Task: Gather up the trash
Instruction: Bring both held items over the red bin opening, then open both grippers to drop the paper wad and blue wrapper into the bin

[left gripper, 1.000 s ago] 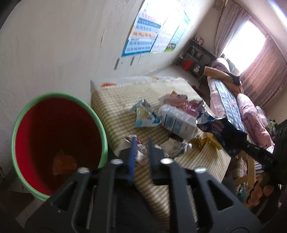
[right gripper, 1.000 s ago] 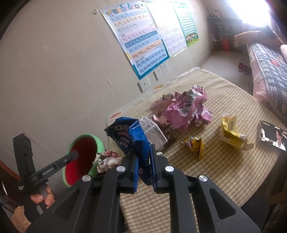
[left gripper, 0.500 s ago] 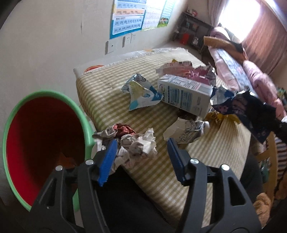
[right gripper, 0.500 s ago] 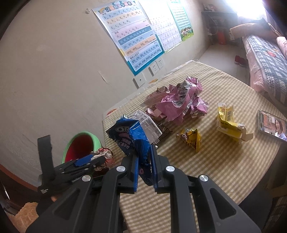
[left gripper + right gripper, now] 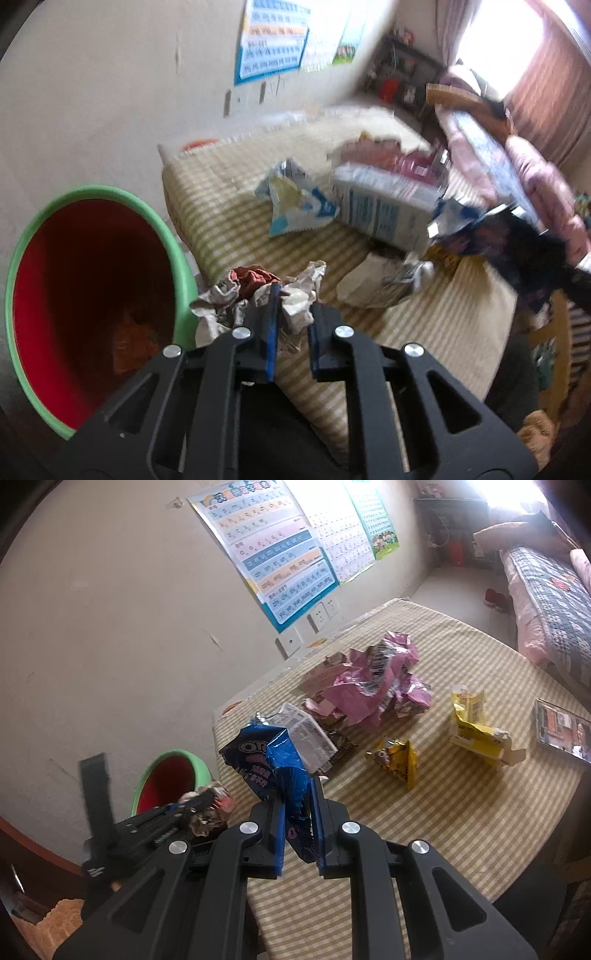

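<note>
My left gripper [image 5: 291,295] is shut on a crumpled paper wad [image 5: 291,291] at the table's near corner, right beside the green bin with a red inside [image 5: 88,295]. In the right wrist view the left gripper [image 5: 199,805] with the wad [image 5: 210,808] is at the bin [image 5: 166,775]. My right gripper [image 5: 297,794] is shut on a blue Oreo wrapper [image 5: 273,764] and holds it above the table edge. The wrapper also shows at the right of the left wrist view [image 5: 491,236].
On the checked tablecloth [image 5: 461,812] lie a pink wrapper pile [image 5: 373,679], a white carton [image 5: 384,210], a blue-white packet [image 5: 299,206], yellow wrappers [image 5: 395,760], a yellow box [image 5: 476,727] and a phone [image 5: 561,731]. A bed [image 5: 554,590] stands at the right.
My left gripper was open around the paper wad half a second ago and has now closed on it. The right gripper still holds the Oreo wrapper, nearly unmoved.
</note>
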`<action>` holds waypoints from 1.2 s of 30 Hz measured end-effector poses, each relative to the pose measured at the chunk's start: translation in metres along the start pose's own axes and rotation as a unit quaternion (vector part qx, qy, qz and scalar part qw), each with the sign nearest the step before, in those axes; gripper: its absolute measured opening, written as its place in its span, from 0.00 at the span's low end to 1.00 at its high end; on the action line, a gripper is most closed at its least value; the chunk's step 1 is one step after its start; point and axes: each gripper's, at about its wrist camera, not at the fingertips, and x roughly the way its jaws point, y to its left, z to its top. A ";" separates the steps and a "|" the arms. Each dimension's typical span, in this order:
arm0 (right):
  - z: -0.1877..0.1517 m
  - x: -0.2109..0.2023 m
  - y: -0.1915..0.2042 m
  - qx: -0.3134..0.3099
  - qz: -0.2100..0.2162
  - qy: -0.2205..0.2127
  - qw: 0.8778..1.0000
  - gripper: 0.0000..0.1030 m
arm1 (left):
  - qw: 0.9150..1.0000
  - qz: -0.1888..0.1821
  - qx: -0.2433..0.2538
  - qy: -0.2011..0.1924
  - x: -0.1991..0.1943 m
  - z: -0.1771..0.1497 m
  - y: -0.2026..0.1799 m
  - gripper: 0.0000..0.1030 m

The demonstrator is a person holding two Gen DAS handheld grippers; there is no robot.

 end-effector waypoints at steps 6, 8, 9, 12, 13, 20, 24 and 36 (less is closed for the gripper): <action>0.006 0.012 0.031 -0.036 0.025 0.010 0.999 0.13 | 0.998 -0.002 -0.036 -0.052 -0.044 0.006 0.016 0.12; 0.010 0.018 0.043 -0.049 0.034 0.013 0.998 0.13 | 0.997 0.005 -0.046 -0.067 -0.056 0.010 0.027 0.12; 0.012 0.022 0.051 -0.058 0.040 0.014 0.997 0.13 | 0.996 0.011 -0.050 -0.073 -0.060 0.012 0.033 0.12; 0.016 0.032 0.071 -0.077 0.054 0.016 0.995 0.13 | 0.994 0.026 -0.061 -0.081 -0.065 0.013 0.047 0.12; 0.018 0.037 0.081 -0.087 0.061 0.018 0.994 0.13 | 0.994 0.032 -0.070 -0.083 -0.066 0.012 0.054 0.12; 0.013 0.066 0.119 -0.116 0.082 0.047 0.989 0.13 | 0.990 0.047 -0.107 -0.082 -0.066 0.000 0.082 0.12; 0.007 0.086 0.139 -0.132 0.085 0.066 0.985 0.13 | 0.988 0.055 -0.124 -0.076 -0.062 -0.006 0.097 0.12; -0.004 0.145 0.191 -0.174 0.091 0.110 0.974 0.14 | 0.975 0.097 -0.180 -0.083 -0.064 -0.023 0.147 0.18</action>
